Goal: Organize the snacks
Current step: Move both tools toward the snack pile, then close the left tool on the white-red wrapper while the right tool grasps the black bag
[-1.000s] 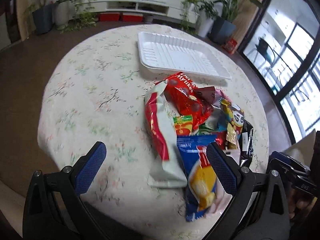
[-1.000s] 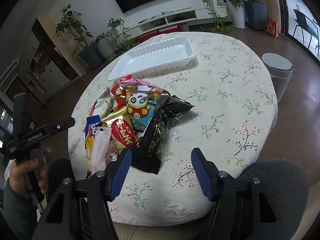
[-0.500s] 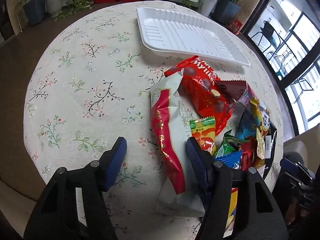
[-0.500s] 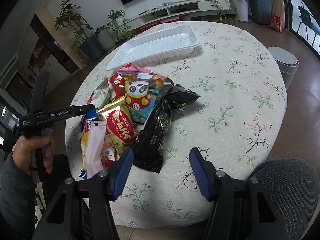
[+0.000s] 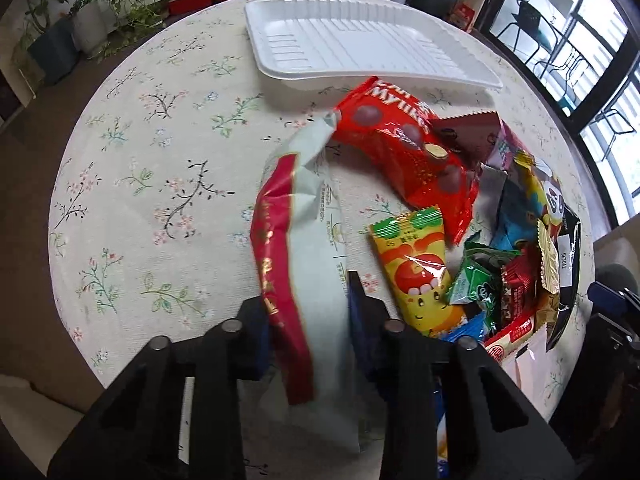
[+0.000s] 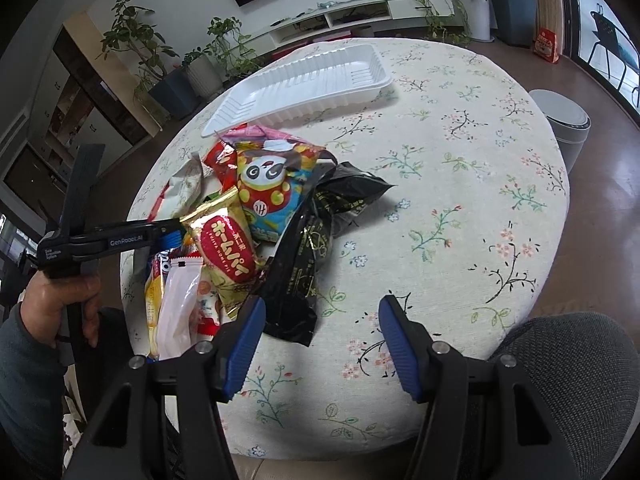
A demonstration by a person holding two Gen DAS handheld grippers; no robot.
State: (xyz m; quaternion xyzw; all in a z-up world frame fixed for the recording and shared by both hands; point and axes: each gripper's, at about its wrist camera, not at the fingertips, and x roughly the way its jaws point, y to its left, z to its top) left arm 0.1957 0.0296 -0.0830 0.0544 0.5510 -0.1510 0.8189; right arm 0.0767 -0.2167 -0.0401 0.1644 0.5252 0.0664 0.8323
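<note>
A heap of snack packets lies on the round floral table [image 5: 160, 184], near an empty white tray [image 5: 360, 44]. My left gripper [image 5: 308, 312] points steeply down, and its jaws are closing on the near end of a long white and red packet [image 5: 304, 216], which is pinched and crumpled between the pads. A red Mylikes bag [image 5: 404, 148] and a yellow-green packet [image 5: 416, 272] lie just right of it. My right gripper [image 6: 321, 312] hovers open over the near side of the table, holding nothing, its left finger beside a black packet [image 6: 312, 248]. The panda packet [image 6: 268, 188] tops the heap.
The tray [image 6: 304, 80] sits at the far side of the table. A grey chair back [image 6: 560, 380] is at the near right, and a white bin [image 6: 568, 124] stands on the floor beyond the table. A person's hand [image 6: 60, 300] holds the left gripper.
My left gripper came down and forward onto the white and red packet, and its jaws went from wide open to closed around it. The right gripper stayed put.
</note>
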